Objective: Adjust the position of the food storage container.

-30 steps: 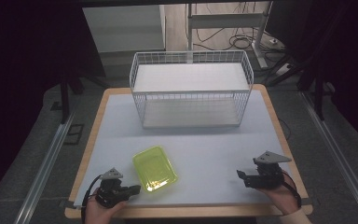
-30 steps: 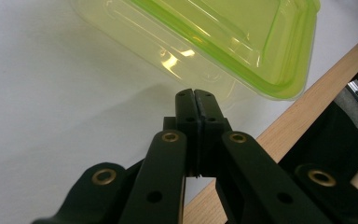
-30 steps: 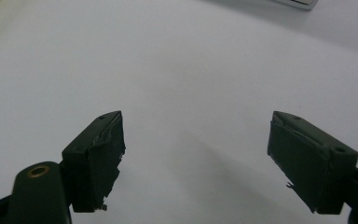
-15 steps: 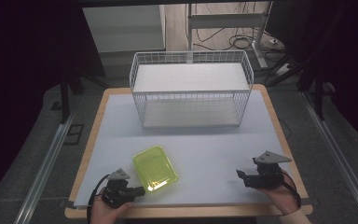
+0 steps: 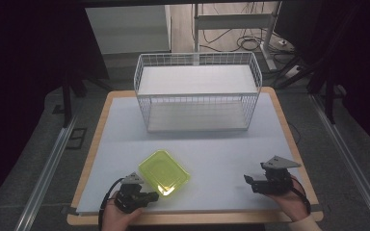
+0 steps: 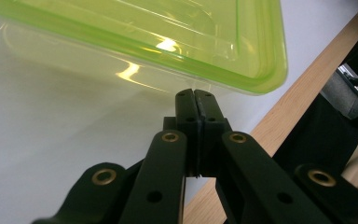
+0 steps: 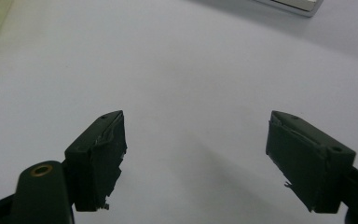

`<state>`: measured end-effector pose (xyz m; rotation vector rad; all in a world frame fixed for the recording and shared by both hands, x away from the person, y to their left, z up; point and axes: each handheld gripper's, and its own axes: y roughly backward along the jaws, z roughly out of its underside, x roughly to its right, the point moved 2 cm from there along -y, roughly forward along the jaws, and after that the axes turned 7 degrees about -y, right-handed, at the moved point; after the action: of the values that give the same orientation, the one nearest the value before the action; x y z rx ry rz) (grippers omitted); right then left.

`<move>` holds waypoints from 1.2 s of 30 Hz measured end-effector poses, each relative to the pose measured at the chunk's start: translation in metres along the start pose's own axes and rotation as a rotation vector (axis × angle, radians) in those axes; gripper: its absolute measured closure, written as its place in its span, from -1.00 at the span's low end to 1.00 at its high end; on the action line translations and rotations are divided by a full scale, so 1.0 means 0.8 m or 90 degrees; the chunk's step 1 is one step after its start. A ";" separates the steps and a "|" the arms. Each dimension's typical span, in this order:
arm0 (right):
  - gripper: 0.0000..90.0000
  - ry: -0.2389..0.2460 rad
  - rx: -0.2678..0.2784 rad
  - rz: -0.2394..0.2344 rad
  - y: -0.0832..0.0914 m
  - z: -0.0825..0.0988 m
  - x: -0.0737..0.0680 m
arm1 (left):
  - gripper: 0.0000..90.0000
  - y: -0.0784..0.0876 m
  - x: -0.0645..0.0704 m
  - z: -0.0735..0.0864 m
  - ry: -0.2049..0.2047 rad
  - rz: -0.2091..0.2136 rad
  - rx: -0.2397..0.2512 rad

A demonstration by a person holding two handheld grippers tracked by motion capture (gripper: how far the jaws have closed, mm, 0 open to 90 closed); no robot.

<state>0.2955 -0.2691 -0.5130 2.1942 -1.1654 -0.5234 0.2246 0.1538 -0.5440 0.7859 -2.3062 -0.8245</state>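
1. Where the high view looks down on the table [image 5: 125, 125], a green tray [image 5: 164, 172] lies flat near its front edge, left of centre, well apart from the wire basket [image 5: 197, 91] at the back.
2. At the front left, the left tool [image 5: 155, 196] points at the tray's near corner, its tips just beside the rim; touching or not, I cannot tell from above.
3. At the front right, the right tool [image 5: 247, 181] sits in a hand [image 5: 294, 202], well apart from the tray, pointing left.
4. Along the left tool [image 6: 195, 93] in its own view, the jaws are pressed together with nothing between them, their tips right under the tray [image 6: 135, 42] rim at its corner.
5. Along the right tool [image 7: 193, 135] in its own view, the jaws stand wide apart over bare white table [image 7: 191, 70], holding nothing.
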 end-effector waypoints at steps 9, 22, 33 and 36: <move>-0.55 -0.010 -0.003 -0.015 0.000 0.000 0.000 | 1.00 -0.017 0.010 -0.017 -0.021 -0.002 0.000; -0.55 0.001 -0.010 -0.010 -0.001 0.001 -0.001 | 1.00 -0.050 0.027 -0.046 -0.027 0.000 -0.004; -0.55 -0.002 -0.007 -0.011 0.000 0.001 0.000 | 1.00 -0.063 0.042 -0.061 -0.042 0.013 0.002; -0.55 -0.003 -0.008 -0.012 0.000 0.001 0.000 | 1.00 -0.047 0.047 -0.058 -0.038 0.028 0.019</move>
<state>0.2950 -0.2696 -0.5136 2.1966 -1.1421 -0.5414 0.2428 0.0875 -0.5285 0.7293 -2.3851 -0.8052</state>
